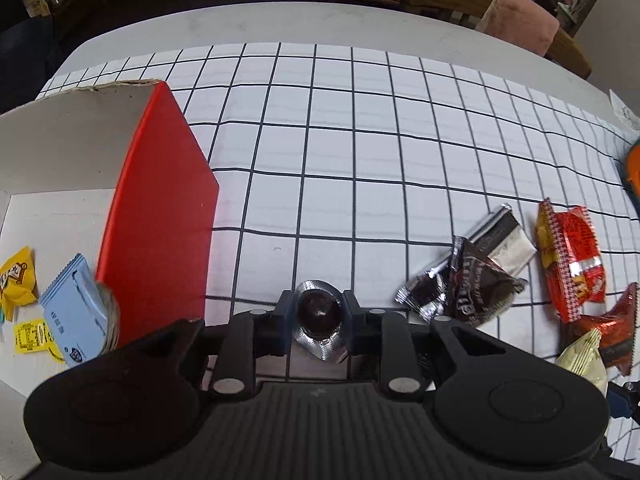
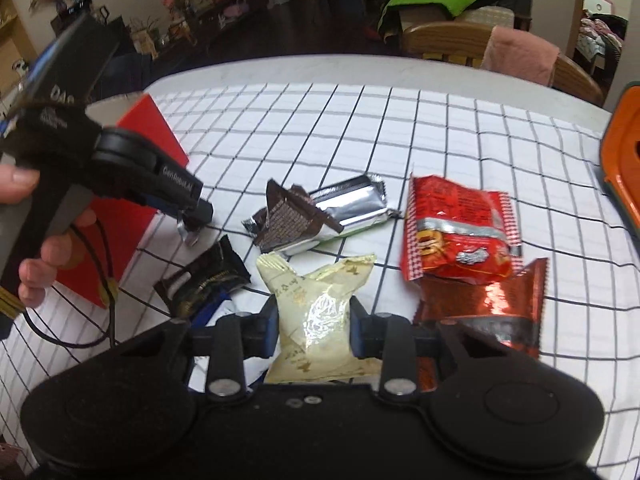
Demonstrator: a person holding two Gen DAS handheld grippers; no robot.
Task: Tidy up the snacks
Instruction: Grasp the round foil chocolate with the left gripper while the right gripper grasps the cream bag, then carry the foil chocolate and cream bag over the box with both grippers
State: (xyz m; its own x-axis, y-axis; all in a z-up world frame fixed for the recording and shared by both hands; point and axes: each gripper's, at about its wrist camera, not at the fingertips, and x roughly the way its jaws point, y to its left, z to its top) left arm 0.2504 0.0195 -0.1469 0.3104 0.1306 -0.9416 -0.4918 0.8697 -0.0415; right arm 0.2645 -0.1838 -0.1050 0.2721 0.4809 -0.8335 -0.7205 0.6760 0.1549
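Both black two-finger grippers are clamped on snacks. Left gripper [image 1: 319, 316] has its jaws narrowed around a small round dark chocolate in a crinkled silver foil cup [image 1: 319, 316], pinched from both sides; right gripper [image 2: 313, 334] is closed firmly on a cream-coloured glossy snack pouch with gold print [image 2: 316, 308], gripped across its middle. In the right wrist view the left gripper [image 2: 191, 220] shows at the left edge, held by a person's hand [image 2: 36, 240], with silver foil hanging at its tip.

Under everything lies a white tablecloth with a black grid pattern [image 1: 360, 140], spread on a pale table. At its left stands a large open cardboard box with red outer walls and a white inside [image 1: 160, 220]; on its floor lie a light blue sachet [image 1: 74, 308] and a yellow wrapped sweet [image 1: 16, 280].

Right of the box, loose on the cloth, are a red printed snack bag [image 2: 460, 228], a shiny copper-red foil packet [image 2: 500, 304] just below it and partly under the right gripper, a silver foil bar wrapper [image 2: 352, 204] with a brown triangular wrapper [image 2: 288, 216] overlapping its left end, and a small dark brown packet with gold lettering [image 2: 204, 280] near the box. An orange plastic container [image 2: 624, 152] sits at the far right edge.
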